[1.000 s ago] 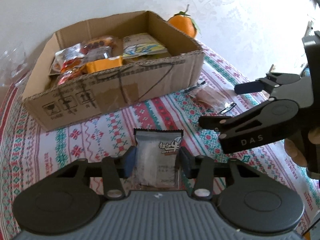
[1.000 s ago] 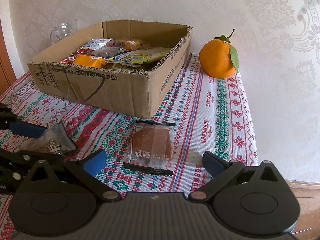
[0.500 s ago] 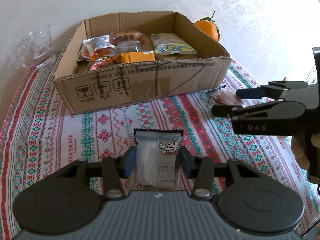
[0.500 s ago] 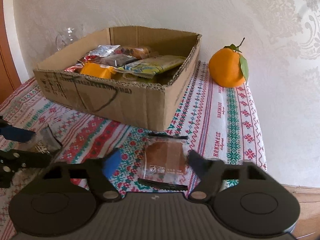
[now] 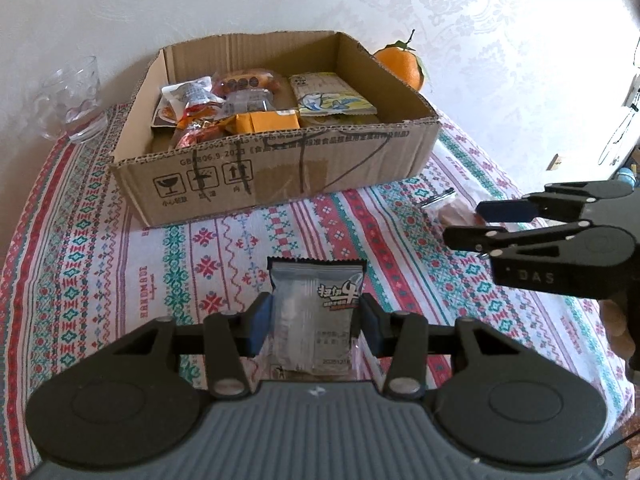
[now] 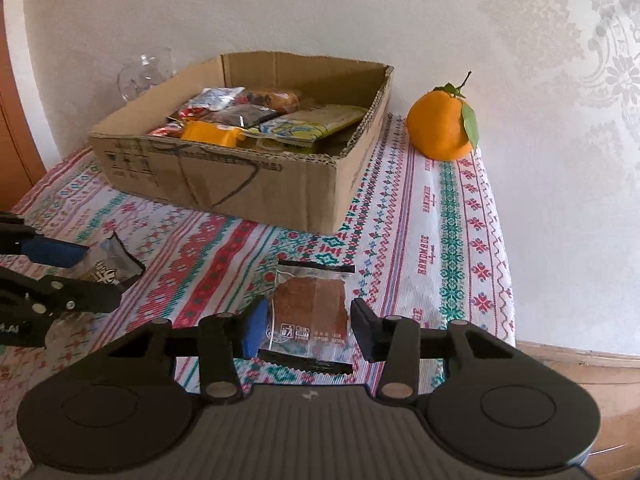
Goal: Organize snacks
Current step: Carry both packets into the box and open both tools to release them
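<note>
Glass mug's handle: left wrist only.

The cardboard box sits far ahead of me on the tablecloth, snack packets inside. A glass stands left of it, an orange right.

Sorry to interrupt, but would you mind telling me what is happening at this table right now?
A person is tidying snacks into the cardboard box with two handheld grippers. The left gripper is clamped on a grey snack packet. The right gripper has just closed on a clear-wrapped brown snack. The box already holds several packets; an orange sits beside it.
</note>
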